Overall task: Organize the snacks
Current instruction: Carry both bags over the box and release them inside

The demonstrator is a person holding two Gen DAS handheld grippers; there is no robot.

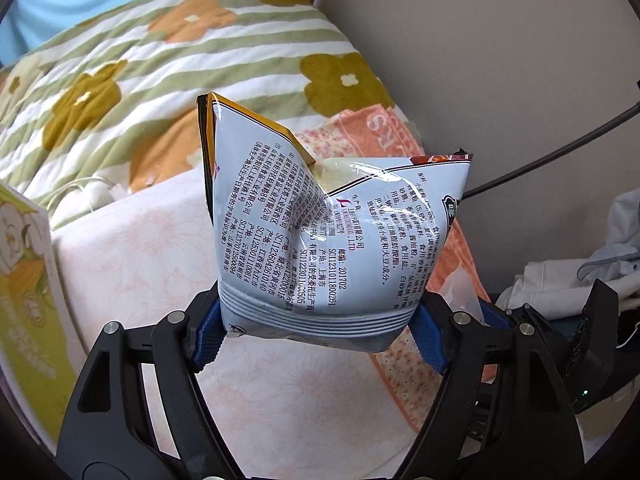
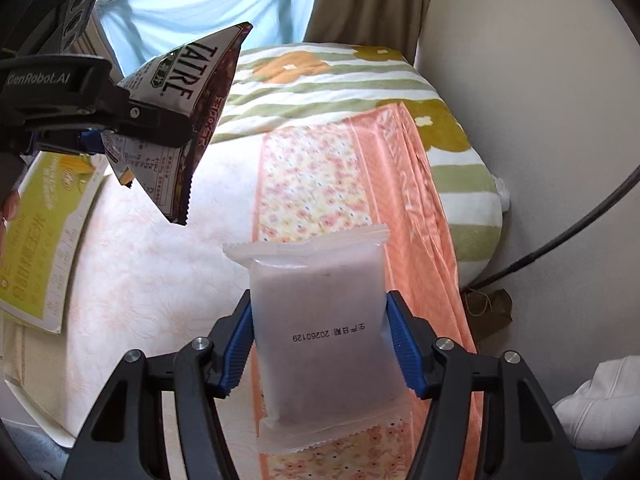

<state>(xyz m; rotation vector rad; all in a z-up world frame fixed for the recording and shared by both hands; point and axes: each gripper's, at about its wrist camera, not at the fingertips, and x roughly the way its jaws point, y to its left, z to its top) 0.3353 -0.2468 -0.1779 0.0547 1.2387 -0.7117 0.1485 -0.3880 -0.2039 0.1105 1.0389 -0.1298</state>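
Note:
In the left wrist view my left gripper [image 1: 320, 332] is shut on a crumpled silver-white snack bag [image 1: 320, 220] printed with dark text. Its blue pads [image 1: 206, 336] pinch the bag's lower sealed end, and the bag hangs in the air above the bed. In the right wrist view my right gripper [image 2: 320, 344] is shut on a frosted white sealed packet [image 2: 320, 312] with a printed date. Its blue pads [image 2: 404, 344] press both long sides of the packet. The left gripper [image 2: 108, 128] shows at upper left there, holding the snack bag [image 2: 188, 92] higher than the packet.
Below lies a bed with a pale sheet [image 2: 152, 272], an orange floral towel [image 2: 320, 176] and a striped flower quilt [image 1: 160, 60]. A green-and-white box [image 2: 44, 232] lies at the left edge. A wall, a black cable [image 1: 560, 148] and white clothes [image 2: 600, 408] are at the right.

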